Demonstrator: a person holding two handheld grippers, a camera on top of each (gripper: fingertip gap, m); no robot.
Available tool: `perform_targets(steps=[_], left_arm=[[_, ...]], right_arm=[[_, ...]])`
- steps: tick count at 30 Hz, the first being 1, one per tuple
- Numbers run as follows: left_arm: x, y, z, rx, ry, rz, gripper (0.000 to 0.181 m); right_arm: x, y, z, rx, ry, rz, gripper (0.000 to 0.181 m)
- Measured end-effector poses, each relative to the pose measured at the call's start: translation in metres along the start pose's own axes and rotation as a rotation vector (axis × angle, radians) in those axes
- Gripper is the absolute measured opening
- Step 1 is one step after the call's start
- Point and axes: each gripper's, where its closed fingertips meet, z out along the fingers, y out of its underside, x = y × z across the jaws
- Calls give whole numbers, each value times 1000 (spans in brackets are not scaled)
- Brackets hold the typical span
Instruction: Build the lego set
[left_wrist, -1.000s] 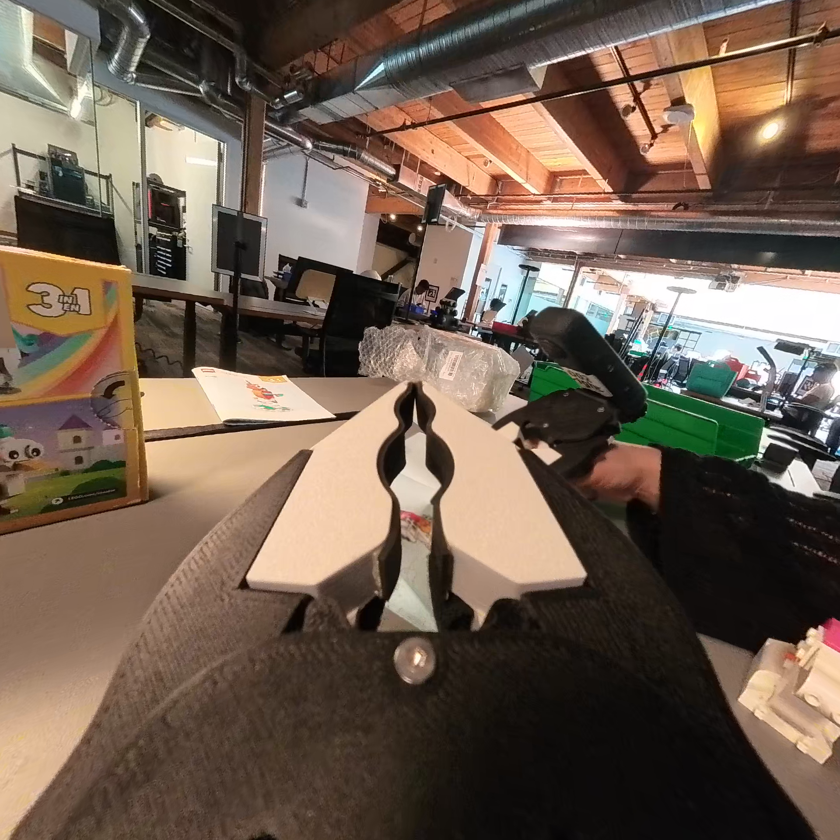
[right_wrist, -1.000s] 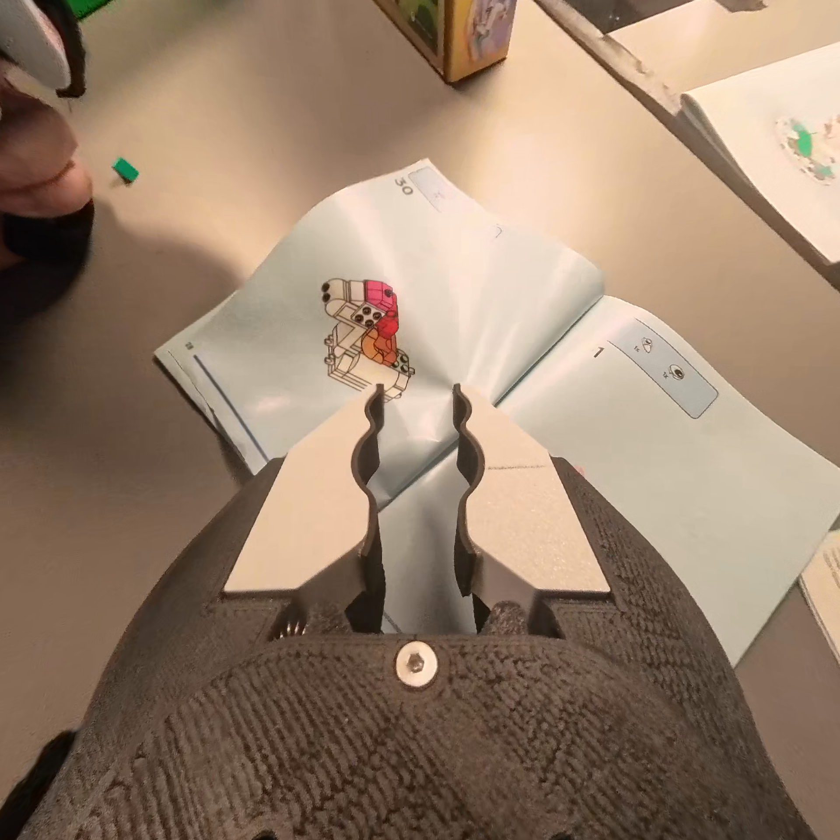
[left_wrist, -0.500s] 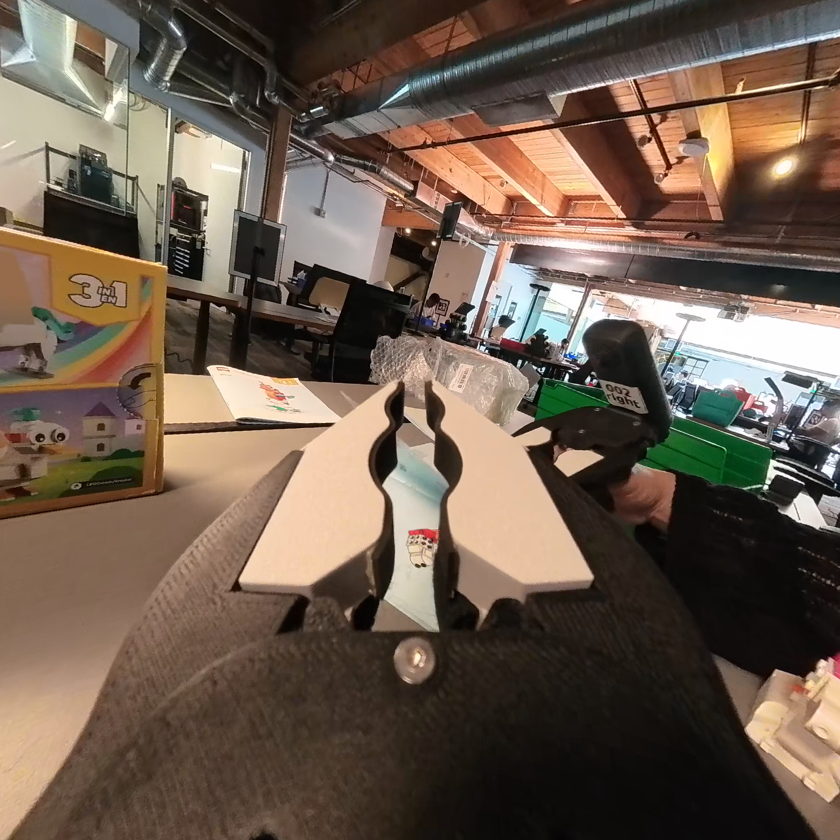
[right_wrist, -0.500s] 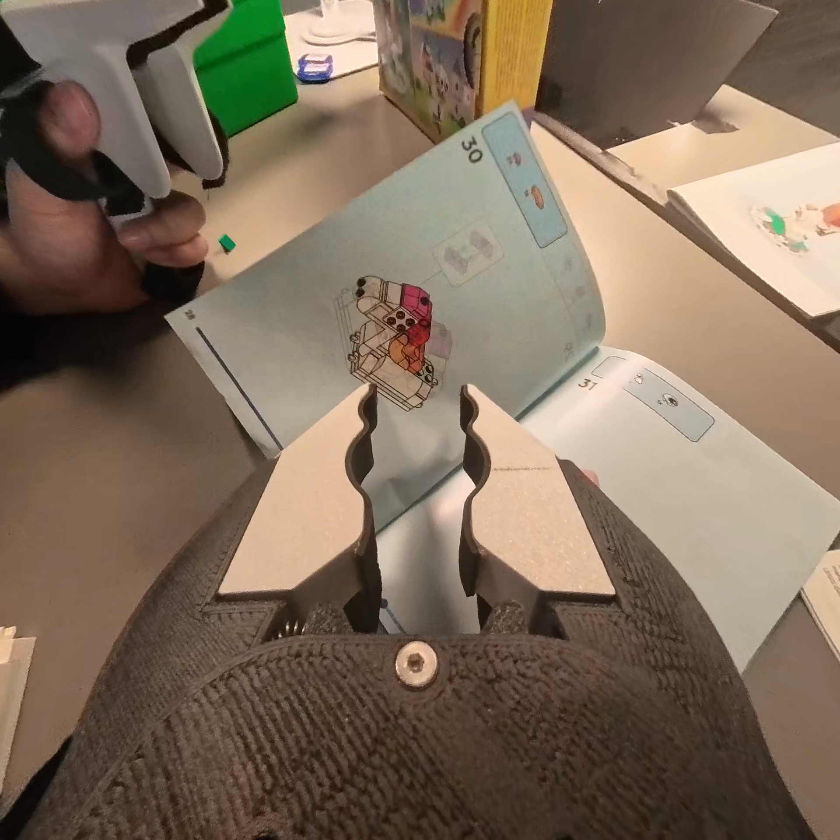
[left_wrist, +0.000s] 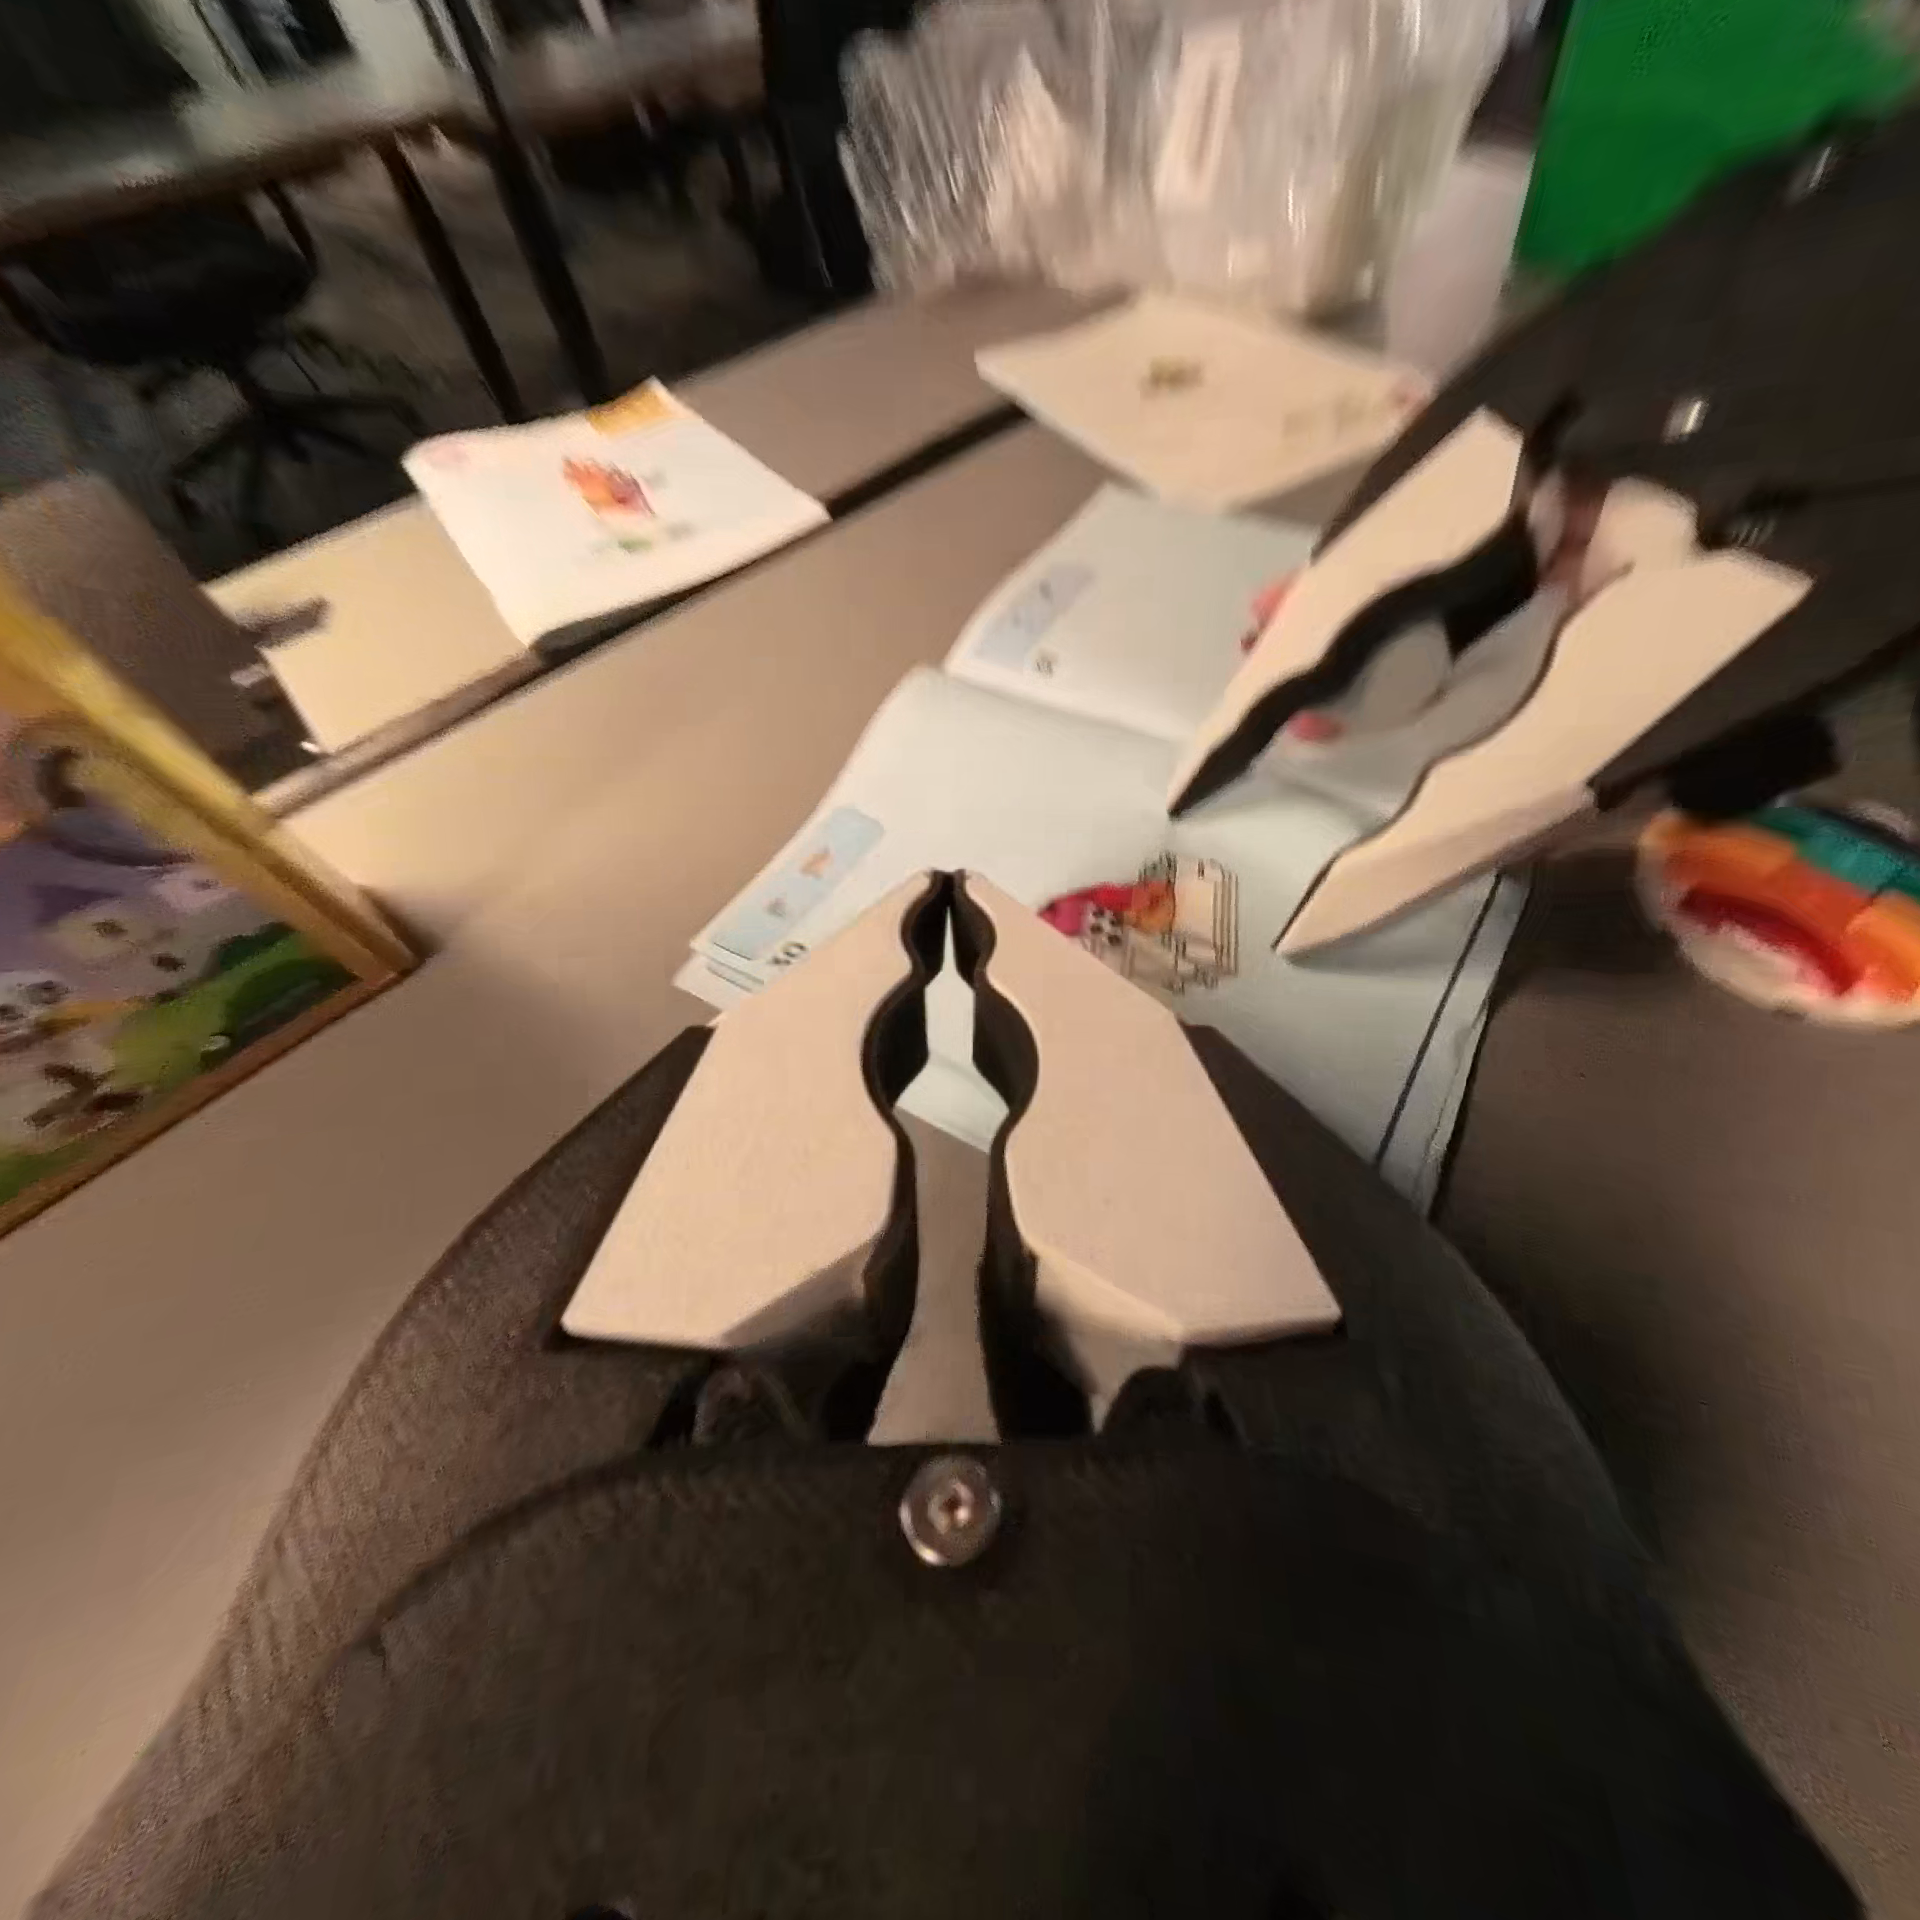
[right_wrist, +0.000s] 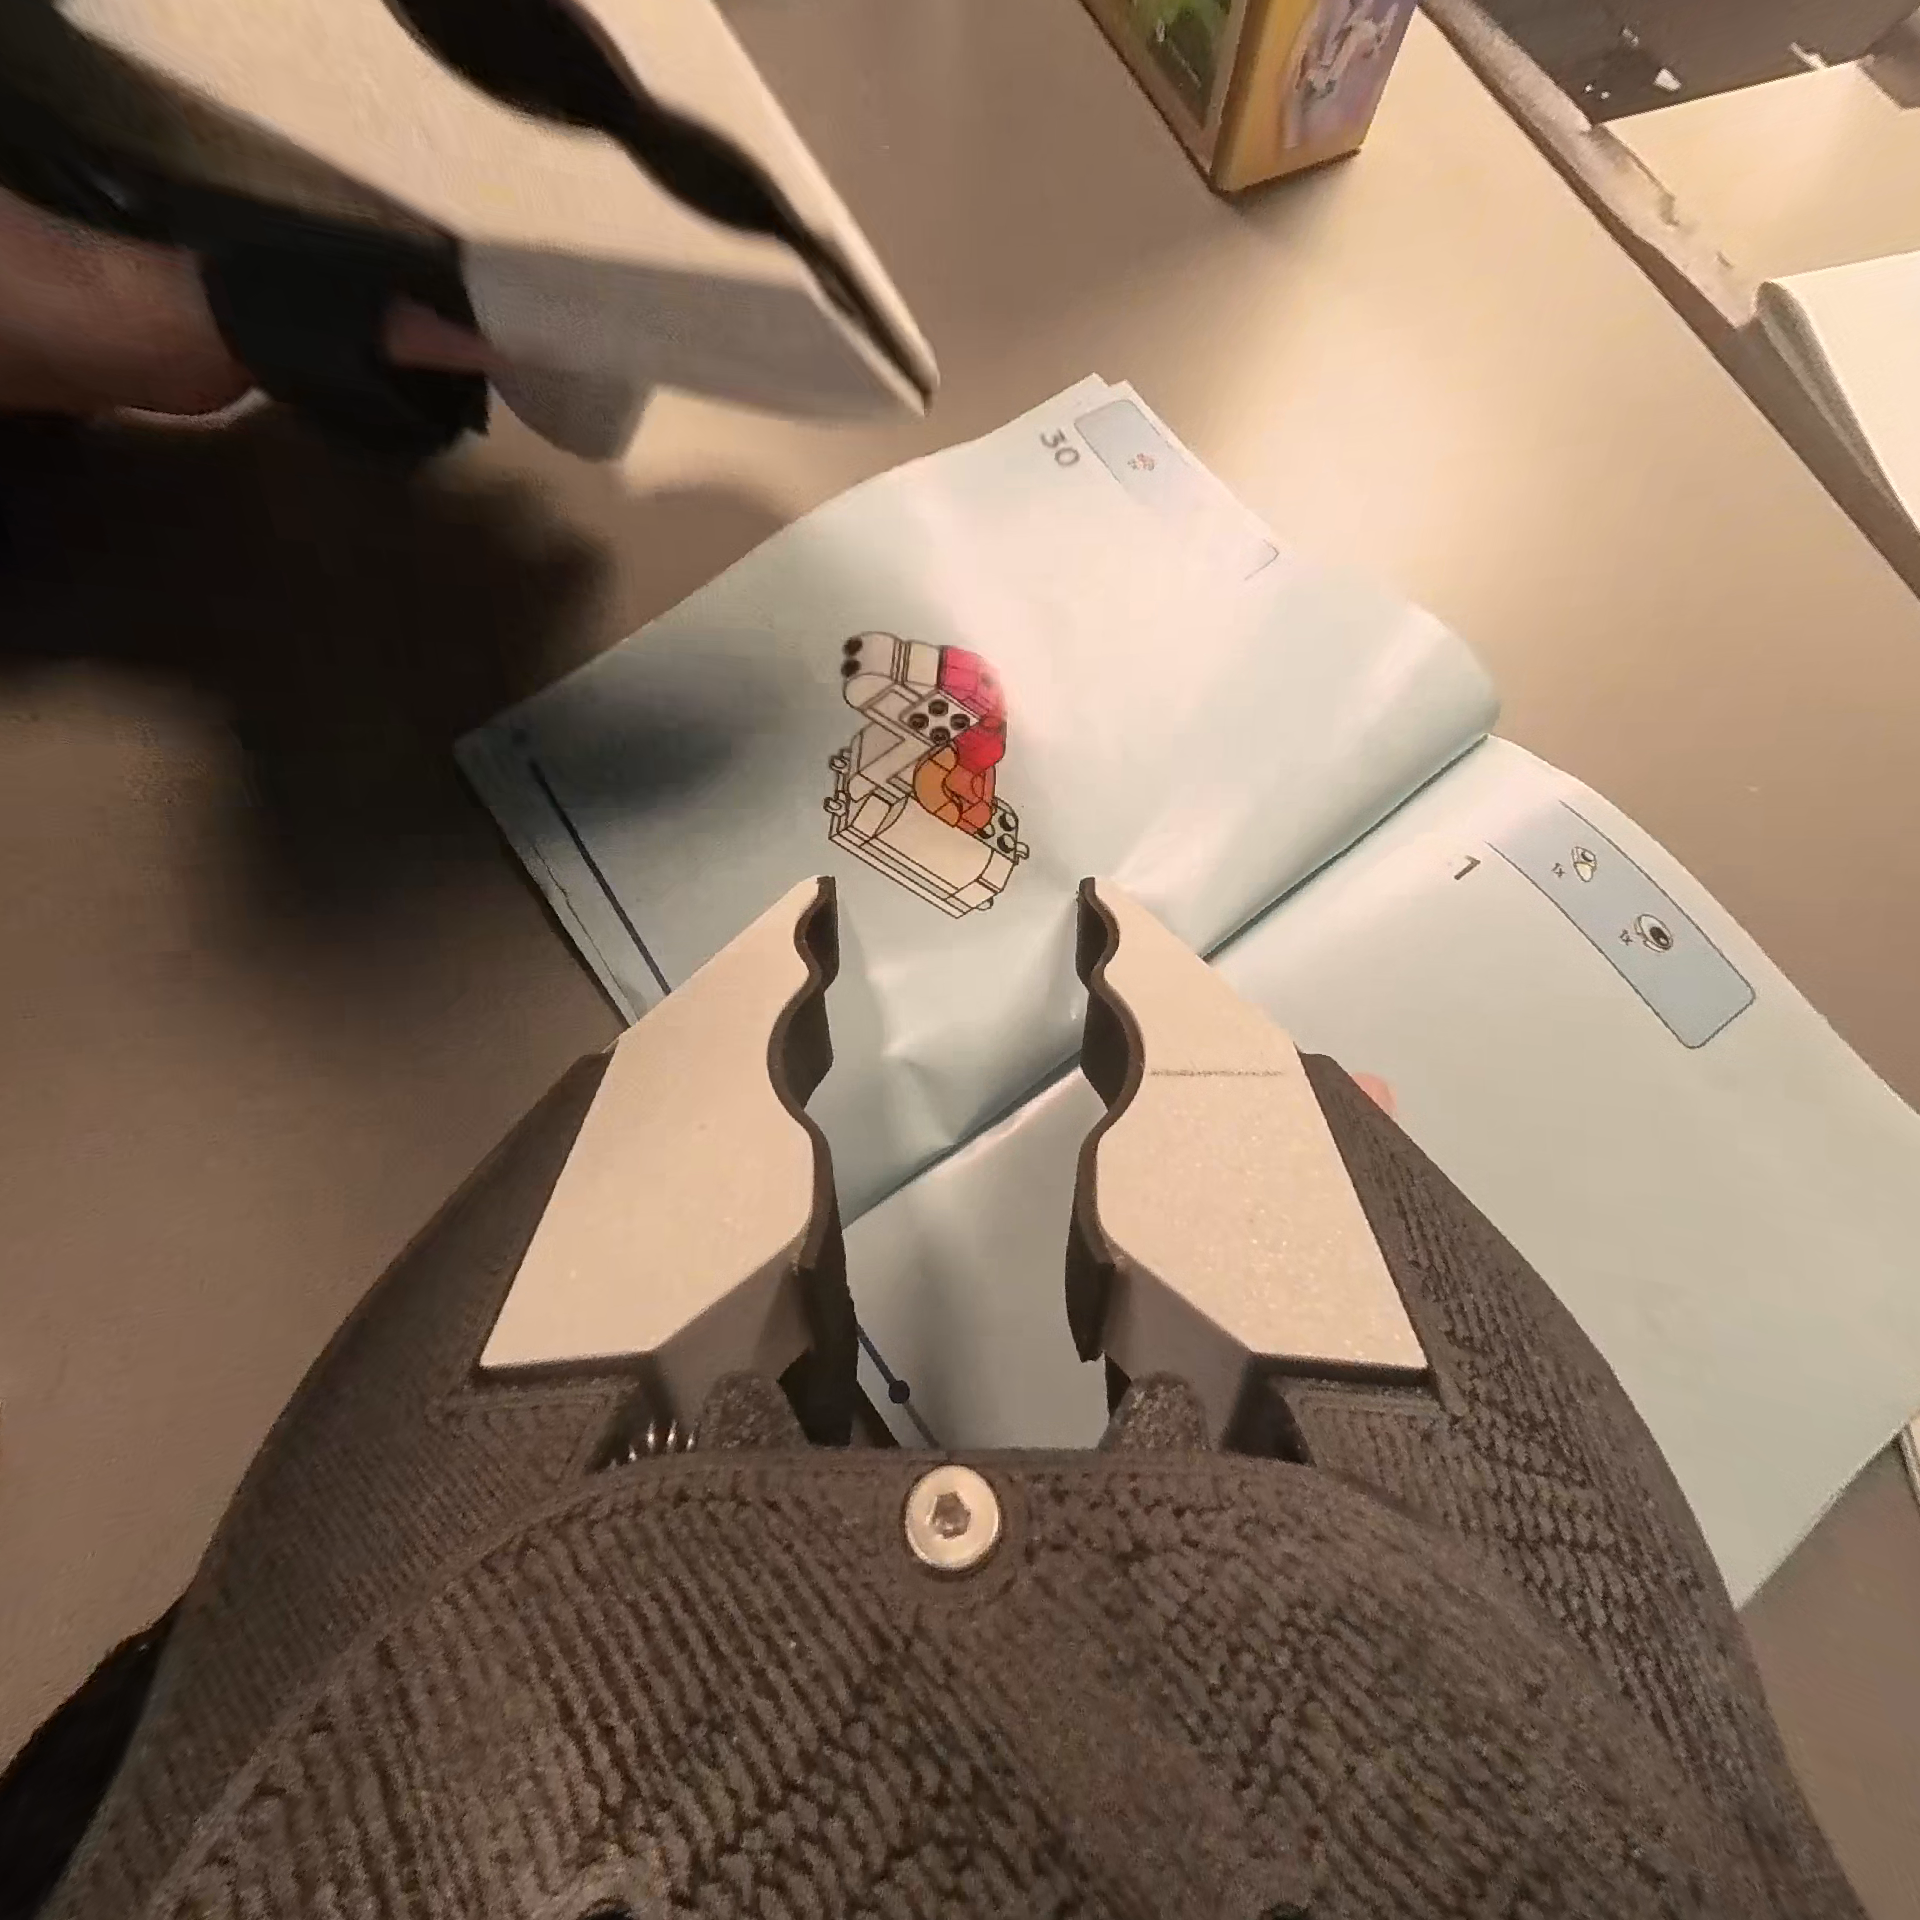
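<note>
The open light-blue instruction booklet (right_wrist: 1143, 675) lies flat on the tan table (right_wrist: 312, 1039), showing a drawing of a white, pink and orange brick build. My right gripper (right_wrist: 956, 894) is open and empty, just above the booklet's near edge. My left gripper (left_wrist: 951, 883) is shut and empty, its tips over the booklet's (left_wrist: 1039, 790) left corner. It also shows in the right wrist view (right_wrist: 904, 374), held by a hand, above the booklet's far left. The right gripper (left_wrist: 1231, 878) points down at the page in the blurred left wrist view. A rainbow brick build (left_wrist: 1808, 914) sits at the right.
The yellow set box (left_wrist: 156, 935) stands at the left, and shows at the top of the right wrist view (right_wrist: 1278, 83). Two other booklets (left_wrist: 613, 509) (left_wrist: 1195, 405) lie farther back. A bubble-wrap bag (left_wrist: 1143, 135) and a green bin (left_wrist: 1662, 104) are behind. One gripper's finger ends stand about 8 centimeters off the other's.
The left gripper has tipped down from facing the room to the table, moved over the booklet and shut. The page that stood up half a second ago lies flat. The right gripper opened slightly wider.
</note>
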Motion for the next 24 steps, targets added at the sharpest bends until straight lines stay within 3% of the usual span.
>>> perform_targets(steps=[4,10,13,16,19,24], left_arm=[[14,8,9,-74,58,83,0],[19,36,17,-256,119,67,0],[16,39,17,-278,109,63,0],[14,40,16,-279,103,42,0],[11,40,16,-277,93,25,0],[8,32,12,-216,42,55,0]], right_arm=[[0,0,0,0,2,-1,45],[0,0,-1,5,6,-7,45],[10,-10,-11,89,102,-11,47],[16,-34,-44,333,261,-88,44],[18,-42,-93,567,513,-211,40],[9,-29,-147,710,716,-236,37]])
